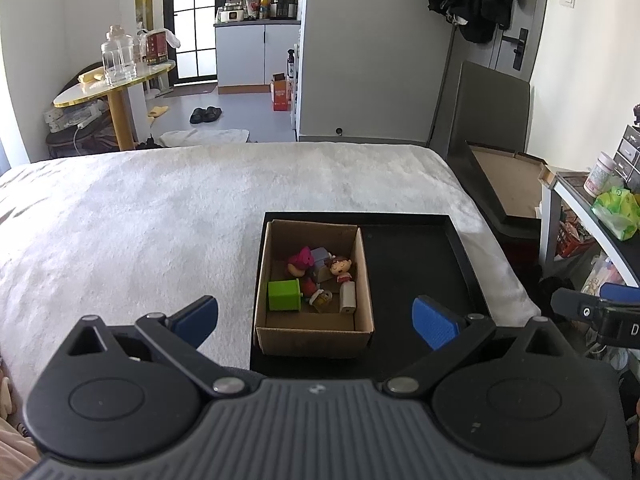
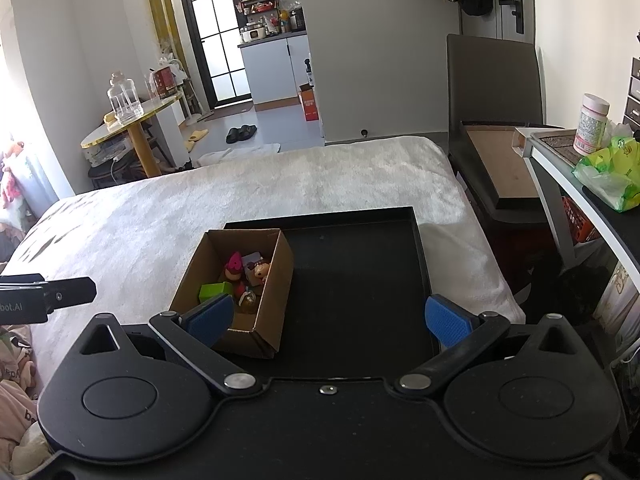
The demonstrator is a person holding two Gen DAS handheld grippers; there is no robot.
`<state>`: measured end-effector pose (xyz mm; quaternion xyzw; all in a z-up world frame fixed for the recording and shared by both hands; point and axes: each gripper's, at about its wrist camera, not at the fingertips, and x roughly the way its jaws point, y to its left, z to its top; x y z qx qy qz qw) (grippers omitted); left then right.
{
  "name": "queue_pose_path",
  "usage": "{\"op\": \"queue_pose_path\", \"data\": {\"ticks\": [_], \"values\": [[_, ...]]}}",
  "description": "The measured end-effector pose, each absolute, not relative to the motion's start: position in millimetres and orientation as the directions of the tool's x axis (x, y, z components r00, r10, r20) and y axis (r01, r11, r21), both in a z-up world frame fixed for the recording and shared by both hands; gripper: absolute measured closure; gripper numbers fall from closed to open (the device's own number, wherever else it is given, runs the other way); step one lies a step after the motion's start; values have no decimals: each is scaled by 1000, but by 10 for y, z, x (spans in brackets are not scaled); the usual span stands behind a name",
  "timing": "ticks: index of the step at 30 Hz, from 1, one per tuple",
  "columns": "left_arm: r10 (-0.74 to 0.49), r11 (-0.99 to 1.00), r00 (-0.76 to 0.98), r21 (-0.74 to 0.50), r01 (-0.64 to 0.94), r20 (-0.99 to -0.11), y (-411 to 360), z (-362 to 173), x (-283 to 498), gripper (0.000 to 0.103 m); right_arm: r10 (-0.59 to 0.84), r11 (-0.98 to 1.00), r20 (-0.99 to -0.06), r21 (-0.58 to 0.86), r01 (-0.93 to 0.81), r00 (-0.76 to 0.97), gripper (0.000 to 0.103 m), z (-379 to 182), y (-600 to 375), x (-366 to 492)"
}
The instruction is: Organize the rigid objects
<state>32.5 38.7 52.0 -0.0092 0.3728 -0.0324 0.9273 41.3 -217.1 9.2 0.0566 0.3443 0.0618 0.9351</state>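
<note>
Left wrist view: your cardboard box [image 1: 314, 332] sits in the black tray [image 1: 420, 264], holding a green cube [image 1: 283, 295] and figurines [image 1: 341, 268]. Both grippers, left [image 1: 316, 320] and right [image 2: 328, 316], gape wide, holding nothing.

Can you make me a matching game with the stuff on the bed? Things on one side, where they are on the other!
Things:
1. green cube
2. cardboard box
3. black tray
4. left tongs

Places or states:
A. lying on the white blanket
B. open and holding nothing
C. inside the box, at its near left corner
D. standing in the tray's left part

Pairs: 1-C, 2-D, 3-A, 4-B
</note>
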Motion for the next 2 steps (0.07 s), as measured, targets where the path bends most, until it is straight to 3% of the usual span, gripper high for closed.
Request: {"op": "queue_pose_path", "data": {"ticks": [2], "values": [[-69, 998, 717, -45, 52, -694, 396, 505, 337, 0, 153, 986, -640, 148, -75, 753, 0, 94, -2166, 413]]}}
